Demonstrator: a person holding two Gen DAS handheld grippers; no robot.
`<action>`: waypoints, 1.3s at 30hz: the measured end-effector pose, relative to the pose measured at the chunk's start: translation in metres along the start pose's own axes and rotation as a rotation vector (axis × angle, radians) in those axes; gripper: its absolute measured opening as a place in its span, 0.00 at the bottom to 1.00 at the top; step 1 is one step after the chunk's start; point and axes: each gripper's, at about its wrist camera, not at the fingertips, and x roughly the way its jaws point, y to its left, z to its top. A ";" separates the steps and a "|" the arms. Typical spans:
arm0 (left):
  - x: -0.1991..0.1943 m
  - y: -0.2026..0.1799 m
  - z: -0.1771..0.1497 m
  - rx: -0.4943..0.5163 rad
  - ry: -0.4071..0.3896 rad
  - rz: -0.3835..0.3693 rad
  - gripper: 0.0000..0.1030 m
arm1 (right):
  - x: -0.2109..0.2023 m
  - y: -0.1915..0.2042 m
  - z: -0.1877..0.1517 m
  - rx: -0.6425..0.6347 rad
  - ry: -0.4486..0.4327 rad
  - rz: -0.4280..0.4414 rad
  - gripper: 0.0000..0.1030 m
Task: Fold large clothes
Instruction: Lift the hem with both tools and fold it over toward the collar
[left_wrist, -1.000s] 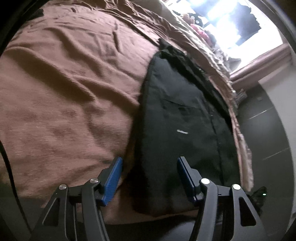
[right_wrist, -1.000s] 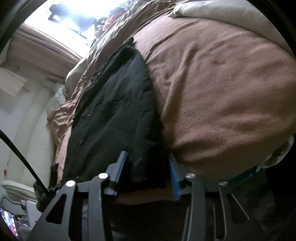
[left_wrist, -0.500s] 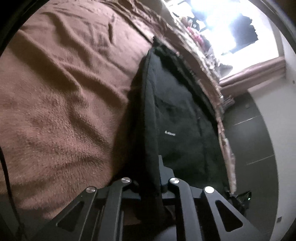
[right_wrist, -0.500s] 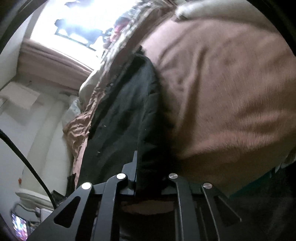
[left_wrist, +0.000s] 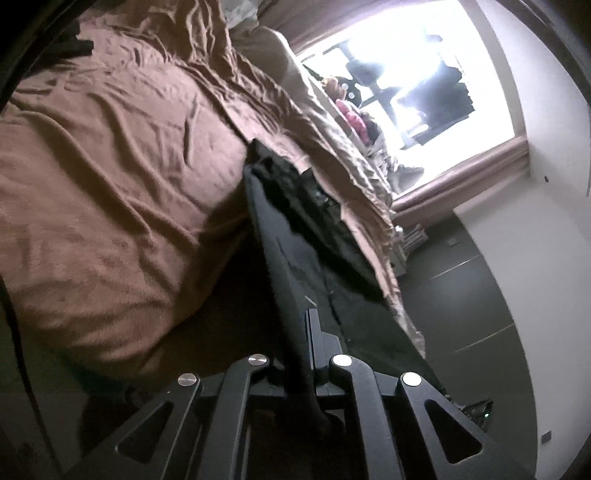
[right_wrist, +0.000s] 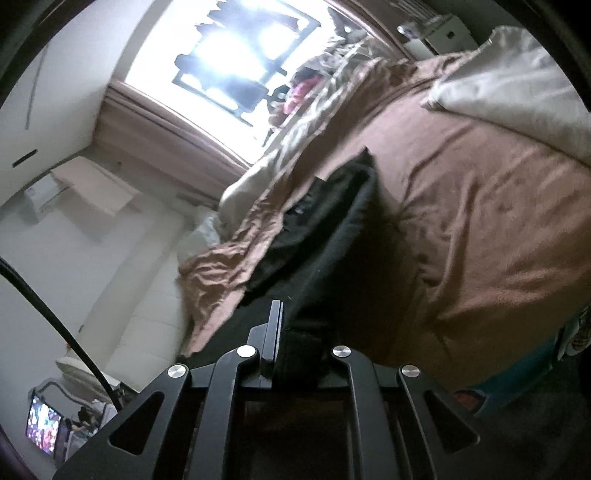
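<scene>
Both grippers now raised, near hem of black jacket (left_wrist: 295, 258) lifted off brown blanket (left_wrist: 110, 177), left gripper (left_wrist: 301, 354) and right gripper (right_wrist: 295, 343) each clenched on fabric, far end resting on bed.

My left gripper (left_wrist: 300, 354) is showing matte black linkage arms with triangular cut-outs, and four round silver screws (left_wrist: 257, 359) are gleaming in a row just behind its fingers. My right gripper (right_wrist: 286, 339) is looking the same, with a black cable (right_wrist: 55, 321) curving away beside its outer silver screw (right_wrist: 176, 370).
</scene>
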 end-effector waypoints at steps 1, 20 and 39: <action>-0.008 -0.007 -0.001 0.003 -0.013 -0.014 0.06 | -0.007 0.000 0.000 -0.003 -0.004 0.008 0.07; -0.150 -0.062 -0.032 0.083 -0.180 -0.150 0.06 | -0.092 0.047 -0.032 -0.119 -0.082 0.189 0.07; -0.081 -0.138 0.091 0.171 -0.222 -0.168 0.06 | 0.021 0.058 0.068 -0.140 -0.165 0.180 0.07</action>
